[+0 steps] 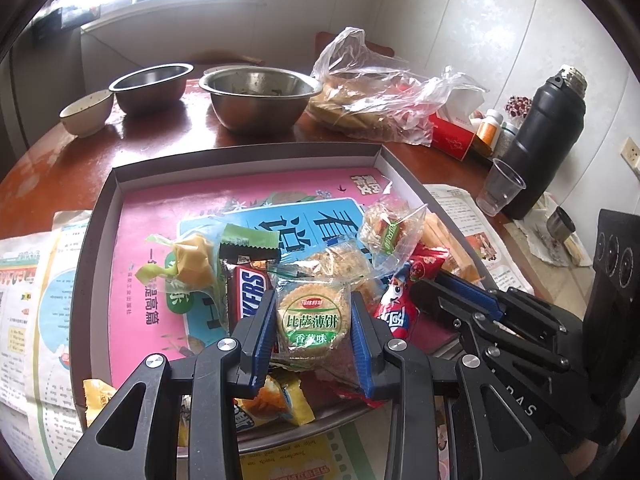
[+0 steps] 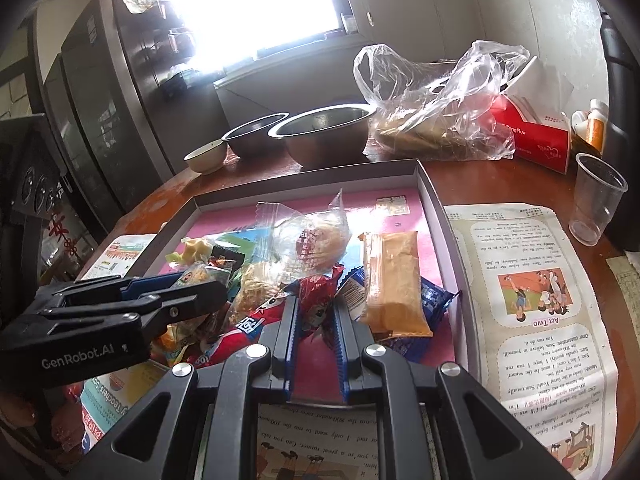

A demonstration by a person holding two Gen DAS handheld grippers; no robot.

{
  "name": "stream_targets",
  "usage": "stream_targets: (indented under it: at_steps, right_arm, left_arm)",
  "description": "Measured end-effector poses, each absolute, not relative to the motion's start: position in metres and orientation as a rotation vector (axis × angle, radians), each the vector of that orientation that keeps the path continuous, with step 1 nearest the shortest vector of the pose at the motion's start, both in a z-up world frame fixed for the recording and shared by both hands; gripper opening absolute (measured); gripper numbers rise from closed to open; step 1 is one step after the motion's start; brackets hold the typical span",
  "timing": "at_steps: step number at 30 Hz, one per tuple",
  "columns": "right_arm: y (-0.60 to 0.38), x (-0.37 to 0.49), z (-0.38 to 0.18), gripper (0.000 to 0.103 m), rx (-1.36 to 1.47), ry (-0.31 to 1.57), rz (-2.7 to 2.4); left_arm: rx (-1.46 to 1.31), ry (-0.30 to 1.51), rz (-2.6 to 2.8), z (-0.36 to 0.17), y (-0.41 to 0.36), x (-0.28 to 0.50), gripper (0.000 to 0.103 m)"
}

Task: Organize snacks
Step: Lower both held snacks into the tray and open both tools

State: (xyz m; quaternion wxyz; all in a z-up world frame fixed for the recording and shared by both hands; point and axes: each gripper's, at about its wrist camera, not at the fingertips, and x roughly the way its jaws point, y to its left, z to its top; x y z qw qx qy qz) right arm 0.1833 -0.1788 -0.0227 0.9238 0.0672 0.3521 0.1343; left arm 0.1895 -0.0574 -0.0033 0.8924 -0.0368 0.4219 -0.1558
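A grey shallow box point(image 1: 248, 154) with a pink printed floor holds a heap of wrapped snacks. My left gripper point(image 1: 314, 330) is shut on a round cracker pack with a green label point(image 1: 312, 320), beside a Snickers bar point(image 1: 250, 298). My right gripper point(image 2: 314, 316) is shut on a red snack packet point(image 2: 316, 300) at the heap's near side; it shows at the right of the left wrist view point(image 1: 452, 296). An orange wafer pack point(image 2: 394, 284) lies on a blue packet point(image 2: 430, 296) to the right. A clear bag with a pastry point(image 2: 316, 240) lies behind.
Two steel bowls point(image 1: 260, 96) point(image 1: 154, 84) and a small ceramic bowl point(image 1: 86, 110) stand behind the box. A plastic bag of flatbread point(image 1: 372, 104), a red tissue box point(image 2: 532, 136), a clear cup point(image 2: 596, 200) and a black thermos point(image 1: 548, 140) stand at back right. Newspapers point(image 2: 532, 280) flank the box.
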Motion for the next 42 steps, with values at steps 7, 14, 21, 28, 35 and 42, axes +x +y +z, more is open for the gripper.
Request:
stream_targets:
  at_steps: [7,14,21,28,35,42]
  right_arm:
    - [-0.18,0.185,-0.022,0.016,0.147,0.718,0.265]
    - [-0.18,0.192,-0.02,0.016,0.12,0.709,0.227]
    - [-0.182,0.191,-0.02,0.016,0.143,0.714,0.238]
    - [-0.185,0.188,-0.015,0.026,0.166,0.697,0.245]
    - [-0.184,0.183,-0.011,0.034,0.158,0.69,0.26]
    - [-0.172,0.178,-0.017,0.034,0.103,0.72,0.285]
  left_arm:
    - [-0.079,0.876,-0.325,-0.006,-0.057,0.191,0.036]
    - [-0.079,0.878,-0.323,-0.007,-0.057,0.191,0.036]
    - [-0.079,0.879,-0.322,-0.007,-0.058,0.192,0.036]
    - [-0.079,0.881,-0.321,-0.008,-0.058,0.192,0.036]
    - [-0.081,0.883,-0.321,-0.008,-0.058,0.192,0.036]
    - [-0.084,0.885,-0.318,-0.009,-0.056,0.192,0.036]
